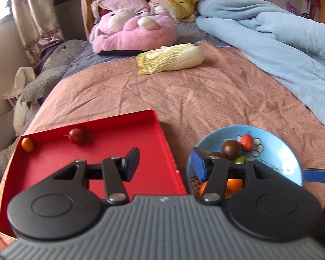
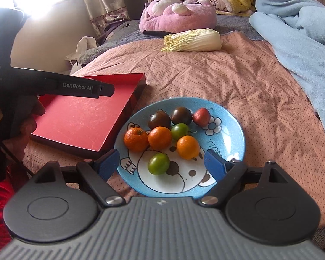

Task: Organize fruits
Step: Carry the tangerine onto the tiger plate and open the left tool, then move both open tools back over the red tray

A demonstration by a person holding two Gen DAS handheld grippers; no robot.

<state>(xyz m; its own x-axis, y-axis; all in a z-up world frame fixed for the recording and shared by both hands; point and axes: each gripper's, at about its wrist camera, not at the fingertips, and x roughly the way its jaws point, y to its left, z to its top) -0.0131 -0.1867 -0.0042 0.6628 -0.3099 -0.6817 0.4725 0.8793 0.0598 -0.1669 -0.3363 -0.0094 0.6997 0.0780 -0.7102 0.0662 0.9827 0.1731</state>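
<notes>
Red cardboard box lid [image 2: 80,121] lies left of blue cartoon-print plate [image 2: 231,130], both at bed's near edge. Two small fruits [image 1: 77,136] in lid's far-left corner; pale napa cabbage [image 2: 195,40] behind, mid-bed.

Plate [image 1: 277,143] fruit behind left fingers [image 1: 198,164]

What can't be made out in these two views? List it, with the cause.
- Left wrist view: near fruits on the blue plate; the left gripper covers all but slivers of oranges.
- Right wrist view: the red box's far corner, holding the dark red fruit and small orange fruit in the left view; the left gripper blocks it.
- Right wrist view: plate lettering, cut short by a right gripper finger.
</notes>
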